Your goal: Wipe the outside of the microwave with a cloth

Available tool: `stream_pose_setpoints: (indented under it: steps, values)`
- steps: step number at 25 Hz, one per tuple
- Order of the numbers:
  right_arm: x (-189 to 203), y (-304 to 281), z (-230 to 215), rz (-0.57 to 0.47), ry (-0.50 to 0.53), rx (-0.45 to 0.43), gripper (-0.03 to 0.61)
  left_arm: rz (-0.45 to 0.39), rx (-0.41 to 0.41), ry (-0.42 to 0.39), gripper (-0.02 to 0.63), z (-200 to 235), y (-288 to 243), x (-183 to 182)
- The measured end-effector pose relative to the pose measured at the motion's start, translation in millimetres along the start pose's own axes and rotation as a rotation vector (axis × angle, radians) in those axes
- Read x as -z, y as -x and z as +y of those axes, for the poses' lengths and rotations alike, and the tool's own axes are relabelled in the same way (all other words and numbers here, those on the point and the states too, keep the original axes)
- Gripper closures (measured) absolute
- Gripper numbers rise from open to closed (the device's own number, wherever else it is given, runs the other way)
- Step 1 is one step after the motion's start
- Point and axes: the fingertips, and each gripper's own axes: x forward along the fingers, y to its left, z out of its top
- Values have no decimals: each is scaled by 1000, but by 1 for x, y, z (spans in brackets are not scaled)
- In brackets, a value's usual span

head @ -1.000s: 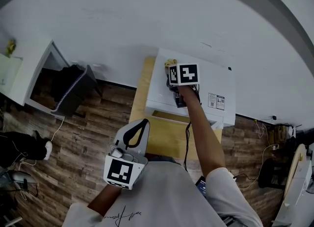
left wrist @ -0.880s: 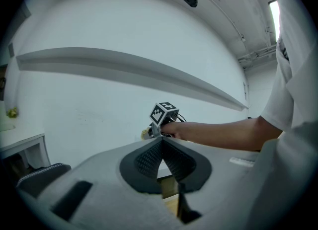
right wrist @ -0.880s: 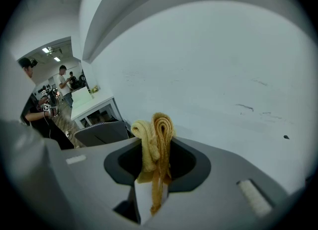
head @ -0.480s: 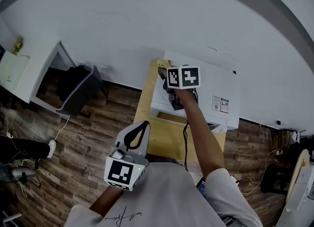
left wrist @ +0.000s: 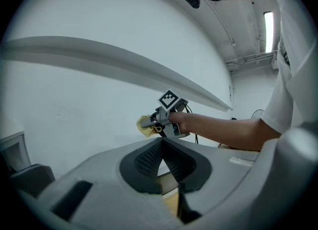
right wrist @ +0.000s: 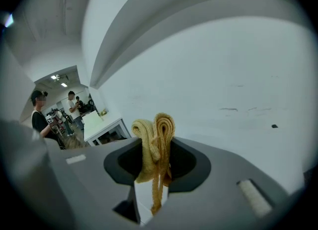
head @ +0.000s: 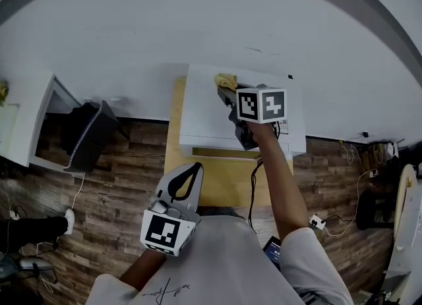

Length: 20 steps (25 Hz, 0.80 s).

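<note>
The white microwave (head: 204, 109) stands on a wooden table against the wall. My right gripper (head: 226, 89) is shut on a folded yellow cloth (head: 225, 81) and holds it at the back of the microwave's top. In the right gripper view the cloth (right wrist: 155, 144) bulges out between the jaws, in front of the white wall. My left gripper (head: 185, 180) is held low near my body, away from the microwave, jaws shut and empty. The left gripper view looks past its shut jaws (left wrist: 161, 155) at the right gripper (left wrist: 158, 121) with the cloth (left wrist: 145, 127).
The wooden table (head: 224, 182) juts out in front of the microwave. A black bin (head: 89, 136) and a white cabinet (head: 30, 122) stand to the left on the wood floor. Cables and a socket strip (head: 316, 221) lie at the right. People stand far off (right wrist: 39, 117).
The right gripper with the cloth has moved along the microwave's top towards its back edge, and the head view has shifted. The left gripper has stayed where it was.
</note>
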Motion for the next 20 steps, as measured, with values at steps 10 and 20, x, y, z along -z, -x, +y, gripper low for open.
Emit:
stream_pose_setpoints:
  steps: [10,20]
  values:
    - [31,96,-117,-12,-92,252,453,28,173,-20,624,-42,-30,4]
    - [62,161,-196,35,-157,411,453,71,229,-36,624,-57,-40,12]
